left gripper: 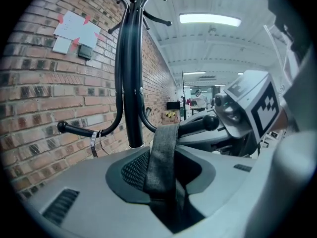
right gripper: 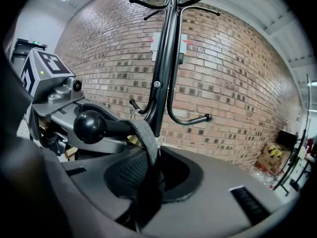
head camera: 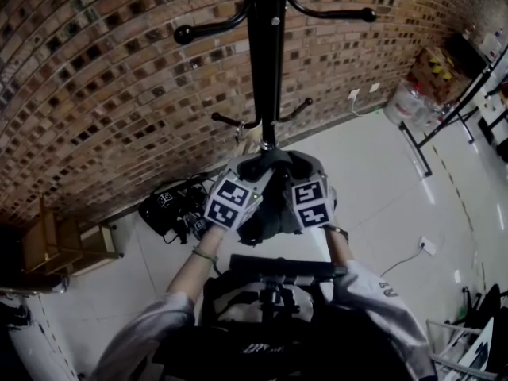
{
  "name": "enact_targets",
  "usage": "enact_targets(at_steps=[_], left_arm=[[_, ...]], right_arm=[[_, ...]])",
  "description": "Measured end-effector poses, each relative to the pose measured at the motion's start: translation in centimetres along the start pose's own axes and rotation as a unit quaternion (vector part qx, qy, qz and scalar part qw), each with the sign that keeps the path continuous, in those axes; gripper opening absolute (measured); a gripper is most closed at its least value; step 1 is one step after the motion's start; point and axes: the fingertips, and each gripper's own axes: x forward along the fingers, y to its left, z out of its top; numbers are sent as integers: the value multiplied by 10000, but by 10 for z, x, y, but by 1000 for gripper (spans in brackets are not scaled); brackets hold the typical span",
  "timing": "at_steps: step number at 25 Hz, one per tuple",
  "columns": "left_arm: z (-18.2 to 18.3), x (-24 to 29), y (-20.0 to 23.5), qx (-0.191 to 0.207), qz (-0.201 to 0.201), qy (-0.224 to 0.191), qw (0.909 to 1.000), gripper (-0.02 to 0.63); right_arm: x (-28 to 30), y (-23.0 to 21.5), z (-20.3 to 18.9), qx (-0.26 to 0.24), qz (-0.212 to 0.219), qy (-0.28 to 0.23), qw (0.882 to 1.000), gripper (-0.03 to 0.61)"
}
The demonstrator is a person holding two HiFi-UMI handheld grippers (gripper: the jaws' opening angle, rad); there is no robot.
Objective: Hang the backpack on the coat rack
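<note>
At the left of the head view we see the left gripper [head camera: 248,205], its jaws closed on the top of the grey backpack [head camera: 274,173]. The backpack sits at centre frame against the coat rack [head camera: 266,70] pole, its strap [left gripper: 161,157] looped over a ball-tipped hook [left gripper: 200,125]. Just right of it, the right gripper [head camera: 298,205] pinches the backpack's top likewise.

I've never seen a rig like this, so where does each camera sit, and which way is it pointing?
Head view: on the person's head, looking down the coat rack at the backpack; forearms, left gripper, right gripper show.
Left gripper view: rides that gripper, facing the strap over a peg; right gripper alongside.
Right gripper view: likewise; left gripper alongside.
Shared: strap, peg.
</note>
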Motion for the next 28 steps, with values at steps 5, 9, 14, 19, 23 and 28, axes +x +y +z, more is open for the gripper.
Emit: enact_targets(at_steps=[5, 9, 14, 19, 23, 28], left_arm=[[1, -16, 1, -469, -156, -236, 9985, 155], [3, -40, 0, -424, -204, -528, 9975, 155], [-12, -62, -7, -443, -471, -489, 9967, 131], [-27, -78, -14, -716, -748, -411, 9938, 3], [-40, -88, -24, -910, -937, -366, 9908, 3], [-43, -104, -45, -1037, -1040, -472, 9880, 2]], right_arm=[[-20, -1, -6, 799, -37, -88, 9968, 110], [-41, -2, -16, 1612, -181, -336, 9862, 109], [-58, 12, -23, 1824, -660, -360, 9803, 79], [-76, 32, -27, 2123, -1015, -435, 9710, 14], [-90, 54, -35, 2280, -1062, -444, 9668, 12], [-101, 74, -35, 2338, -914, -495, 9667, 12]])
